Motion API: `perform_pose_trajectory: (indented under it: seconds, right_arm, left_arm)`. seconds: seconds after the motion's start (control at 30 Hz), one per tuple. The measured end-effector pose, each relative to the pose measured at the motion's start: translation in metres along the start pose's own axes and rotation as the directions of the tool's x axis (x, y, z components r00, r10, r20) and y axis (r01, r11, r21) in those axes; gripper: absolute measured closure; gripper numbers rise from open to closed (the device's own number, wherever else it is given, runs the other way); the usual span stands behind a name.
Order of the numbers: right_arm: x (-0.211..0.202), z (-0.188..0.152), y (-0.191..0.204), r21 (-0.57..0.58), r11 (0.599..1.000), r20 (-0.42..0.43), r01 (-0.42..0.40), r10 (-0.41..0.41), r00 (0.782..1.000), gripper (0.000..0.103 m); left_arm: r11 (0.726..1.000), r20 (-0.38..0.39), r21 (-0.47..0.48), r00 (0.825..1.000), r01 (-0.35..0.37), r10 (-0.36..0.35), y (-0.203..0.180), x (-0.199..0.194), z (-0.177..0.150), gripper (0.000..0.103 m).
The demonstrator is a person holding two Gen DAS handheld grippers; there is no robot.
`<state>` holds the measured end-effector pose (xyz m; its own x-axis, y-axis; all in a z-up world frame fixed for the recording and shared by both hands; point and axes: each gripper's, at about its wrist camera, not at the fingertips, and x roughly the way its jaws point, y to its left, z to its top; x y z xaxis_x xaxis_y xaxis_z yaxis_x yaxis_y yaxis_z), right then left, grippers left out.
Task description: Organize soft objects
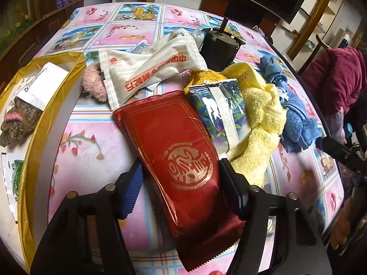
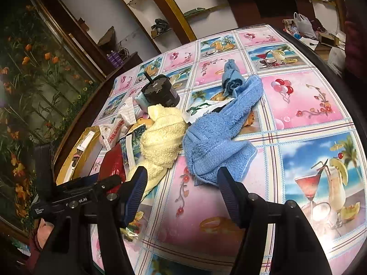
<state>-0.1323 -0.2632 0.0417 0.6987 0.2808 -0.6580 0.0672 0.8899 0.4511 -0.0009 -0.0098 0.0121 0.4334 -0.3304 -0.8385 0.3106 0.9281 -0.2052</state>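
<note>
The left hand-held gripper (image 1: 181, 188) straddles a red foil packet (image 1: 181, 167) printed with a gold emblem; the packet lies between its 2 blue pads, but a gap shows on the left side, so whether the right pad presses it I cannot tell. No firm grip is visible. The packet lies on the worktop (image 1: 91, 137), which is covered with a pink and blue patterned cloth, at the near edge of a heap of soft things. Just behind the packet are a white pouch with orange lettering (image 1: 151, 68) and a leaf-printed packet (image 1: 218, 112), which overlaps a yellow towel (image 1: 261, 114). A blue towel (image 1: 296, 123) lies touching the yellow one on its right. A pink fluffy item (image 1: 94, 82) peeks out beside the white pouch, and a black motor-like block (image 1: 220, 45) stands behind the heap. At the left is a gold-rimmed tray (image 1: 57, 87) holding a speckled knitted piece (image 1: 18, 119) and a white envelope (image 1: 43, 80). The right hand-held gripper (image 2: 181, 183) hangs with its jaws wide and nothing between them, above the bare cloth just short of the blue towel's near edge.
</note>
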Motion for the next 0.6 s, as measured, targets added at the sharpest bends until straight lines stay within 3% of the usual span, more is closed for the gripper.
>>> perform_pose_trajectory:
  seconds: [0.23,0.47,0.6]
  right_arm:
    - [0.026,-0.012,0.034,-0.081,0.996,-0.085,-0.04,0.033,0.996,0.039]
    - [0.055,0.006,0.056,-0.06,0.998,-0.075,0.008,-0.013,0.997,0.039]
    - [0.074,0.019,0.055,0.033,0.998,-0.049,0.051,-0.05,0.998,0.039]
  left_arm:
    - [0.992,0.002,-0.079,0.995,0.097,-0.097,0.027,-0.021,-0.017,0.045]
    - [0.997,0.001,-0.049,0.999,0.054,-0.054,0.023,-0.022,-0.024,0.043]
    - [1.0,-0.008,-0.023,1.0,-0.001,0.001,0.011,-0.014,-0.018,0.03]
